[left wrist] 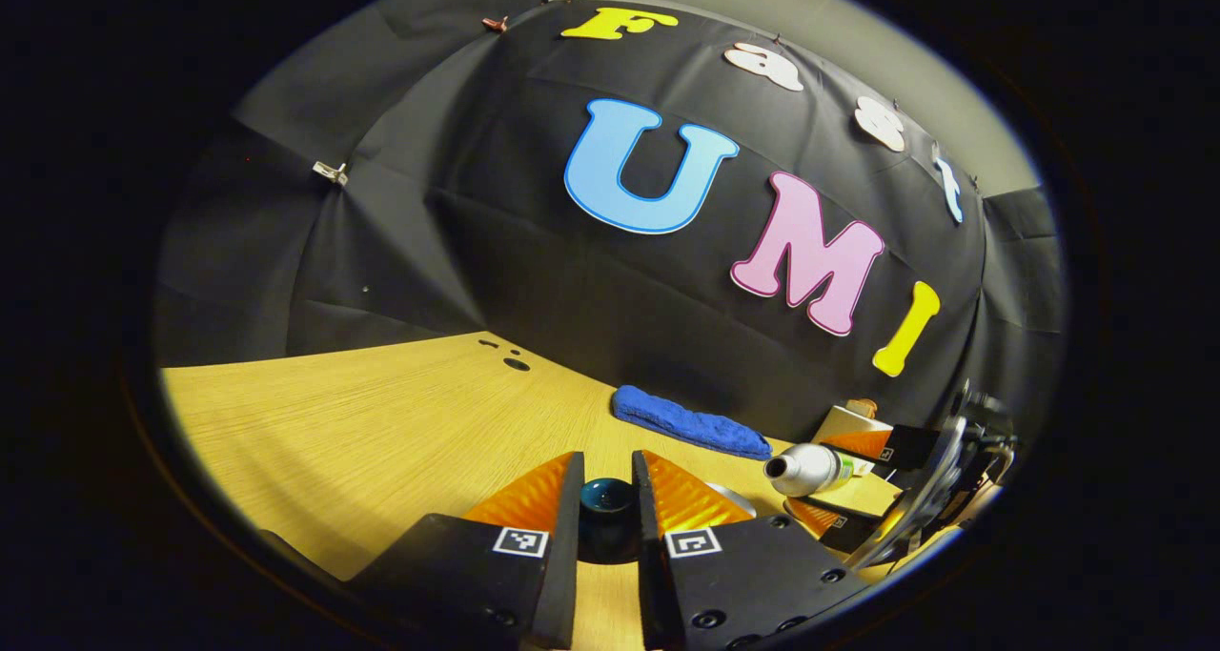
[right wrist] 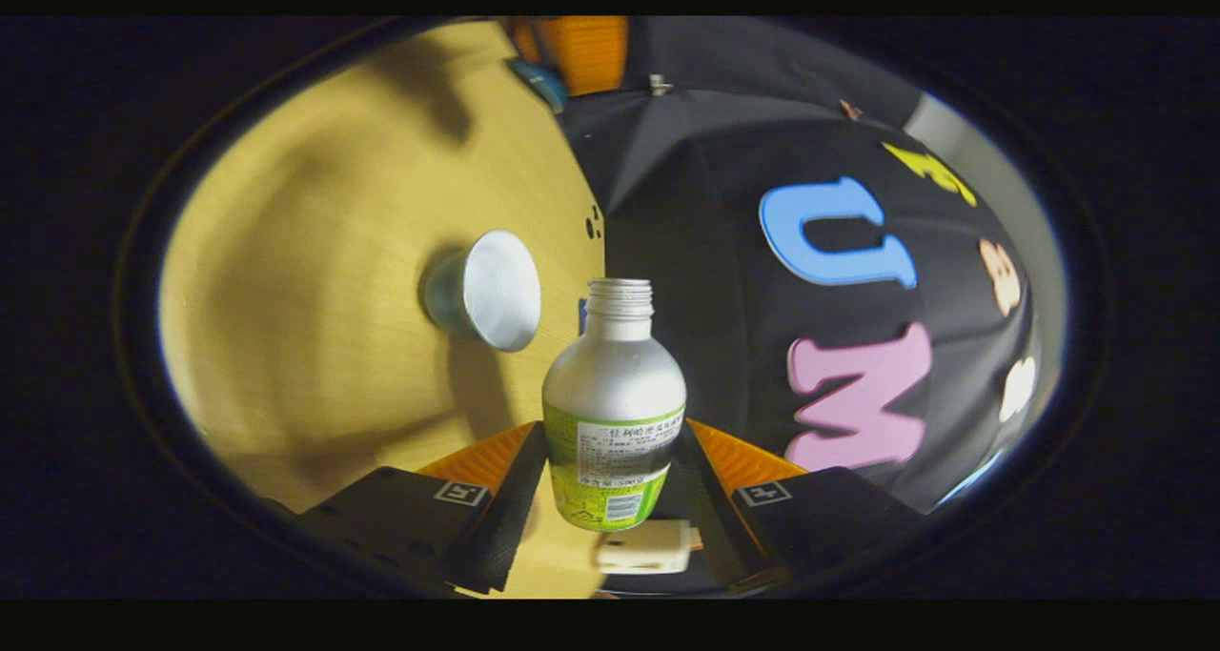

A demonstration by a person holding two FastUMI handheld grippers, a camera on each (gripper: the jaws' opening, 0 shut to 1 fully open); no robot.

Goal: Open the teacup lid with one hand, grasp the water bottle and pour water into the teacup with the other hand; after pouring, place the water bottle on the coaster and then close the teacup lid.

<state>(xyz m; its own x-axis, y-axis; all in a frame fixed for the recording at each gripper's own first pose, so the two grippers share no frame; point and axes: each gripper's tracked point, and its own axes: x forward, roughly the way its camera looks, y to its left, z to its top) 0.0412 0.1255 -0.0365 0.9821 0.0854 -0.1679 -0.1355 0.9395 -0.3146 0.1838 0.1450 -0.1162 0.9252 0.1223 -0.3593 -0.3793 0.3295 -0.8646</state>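
We see the left hand-held gripper pinching a dark round lid, its fingers pressed against either side, held above the wooden bench. Beyond it in the left gripper view the bottle lies tipped over in the air, long axis roughly level, open mouth pointing left toward the left hand-held gripper, clamped by the right hand-held gripper. A blue cloth lies on the bench by the wall.

In the right gripper view the right hand-held gripper is clamped on the bottle, fingers on both flanks of the labelled body, neck pointing away along the fingers, cap off. The teacup stands on the bench near the mouth, uncovered; whether water is falling we cannot tell. A pale block, perhaps the coaster, sits behind the bottle's base.
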